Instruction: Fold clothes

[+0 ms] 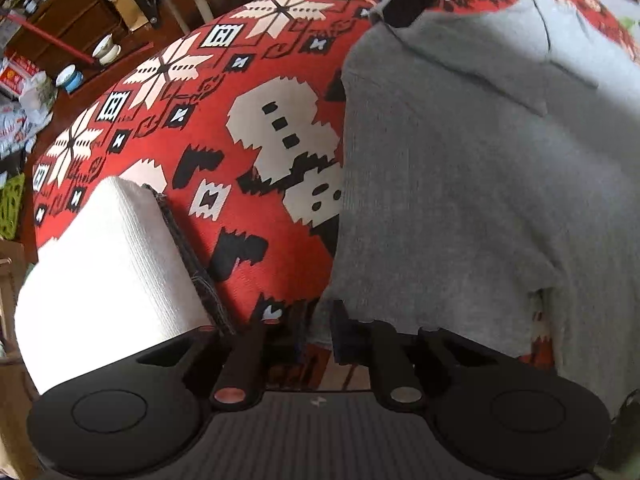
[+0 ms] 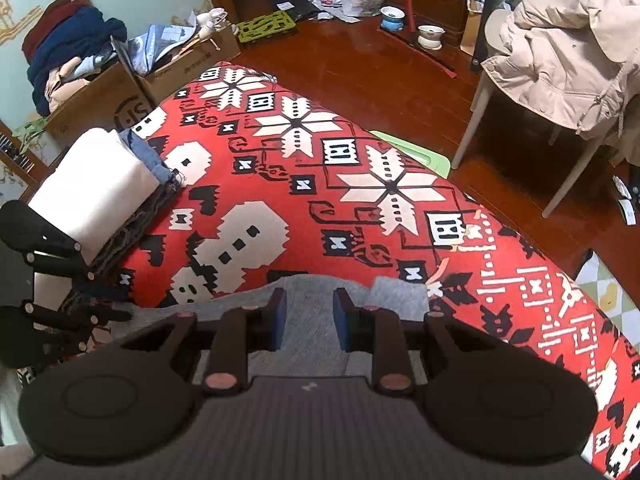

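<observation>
Folded stack [image 1: 104, 264]: white piece on top, lying at the left on the red patterned cloth [image 1: 240, 152].
Left gripper [image 1: 304, 328]: jaws spread, at the grey garment's [image 1: 460, 200] near edge.
Right gripper [image 2: 310, 316]: jaws spread, over the garment.
</observation>
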`<state>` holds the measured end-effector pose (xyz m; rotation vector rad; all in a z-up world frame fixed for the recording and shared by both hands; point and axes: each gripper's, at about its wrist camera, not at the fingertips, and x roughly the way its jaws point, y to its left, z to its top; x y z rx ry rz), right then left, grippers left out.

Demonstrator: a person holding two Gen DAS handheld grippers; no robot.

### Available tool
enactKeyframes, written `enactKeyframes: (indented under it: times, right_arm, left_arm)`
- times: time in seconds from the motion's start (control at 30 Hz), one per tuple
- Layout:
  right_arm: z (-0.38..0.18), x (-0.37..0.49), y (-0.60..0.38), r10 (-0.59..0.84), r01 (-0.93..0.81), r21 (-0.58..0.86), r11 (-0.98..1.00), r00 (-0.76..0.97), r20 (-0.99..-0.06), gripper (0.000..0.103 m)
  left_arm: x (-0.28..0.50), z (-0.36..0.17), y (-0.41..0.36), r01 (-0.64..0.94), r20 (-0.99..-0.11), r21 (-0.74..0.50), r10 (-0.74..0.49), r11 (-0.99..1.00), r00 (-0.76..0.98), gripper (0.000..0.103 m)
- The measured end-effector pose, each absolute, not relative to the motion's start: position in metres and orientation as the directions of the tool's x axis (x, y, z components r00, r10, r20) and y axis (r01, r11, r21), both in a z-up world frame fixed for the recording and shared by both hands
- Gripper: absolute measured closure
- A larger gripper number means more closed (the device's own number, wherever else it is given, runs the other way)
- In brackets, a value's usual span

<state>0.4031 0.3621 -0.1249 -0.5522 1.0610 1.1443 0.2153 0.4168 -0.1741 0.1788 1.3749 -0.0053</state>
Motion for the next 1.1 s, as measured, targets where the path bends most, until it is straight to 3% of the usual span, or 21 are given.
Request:
enactKeyframes:
  times: [0.13,0.27,0.37,0.6,0.77,0.9,1.1]
  right_arm:
    - [-0.131,0.4,0.369,0.449,-0.962,0.11,0.251,0.015,-0.893,0.076]
    - [-0.14,0.393,0.383,0.427,-0.998,0.018,0.052,0.006,-0.904,0.076]
    - [-0.15,0.386,0.398,0.402,-0.993,-0.035,-0.116,-0.014,-0.915,0.076]
    - [-0.171,0.367,0.417,0.327,-0.891,-0.13,-0.436,-0.023,-0.945,0.077]
    - [-0.173,0.364,0.419,0.293,-0.856,-0.12,-0.503,-0.039,-0.955,0.085]
    - [-0.174,0.356,0.421,0.271,-0.835,-0.117,-0.538,-0.04,-0.962,0.102]
    - [-0.175,0.357,0.425,0.307,-0.861,-0.138,-0.49,-0.022,-0.952,0.103]
  left_arm:
    - [0.221,-0.175,0.412,0.158,-0.98,0.141,0.115,0.977,0.164,0.089]
    - [0.228,-0.176,0.409,0.183,-0.987,0.119,0.096,0.976,0.13,0.101]
    - [0.226,-0.176,0.405,0.22,-0.984,0.135,0.105,0.966,0.141,0.101]
    - [0.214,-0.165,0.415,0.134,-0.977,0.138,0.112,0.981,0.183,0.101]
    - [0.205,-0.15,0.423,0.057,-0.967,0.154,0.139,0.986,0.212,0.101]
    - [0.205,-0.146,0.431,0.019,-0.963,0.166,0.158,0.986,0.218,0.101]
    - [0.209,-0.147,0.438,-0.004,-0.956,0.199,0.195,0.98,0.22,0.101]
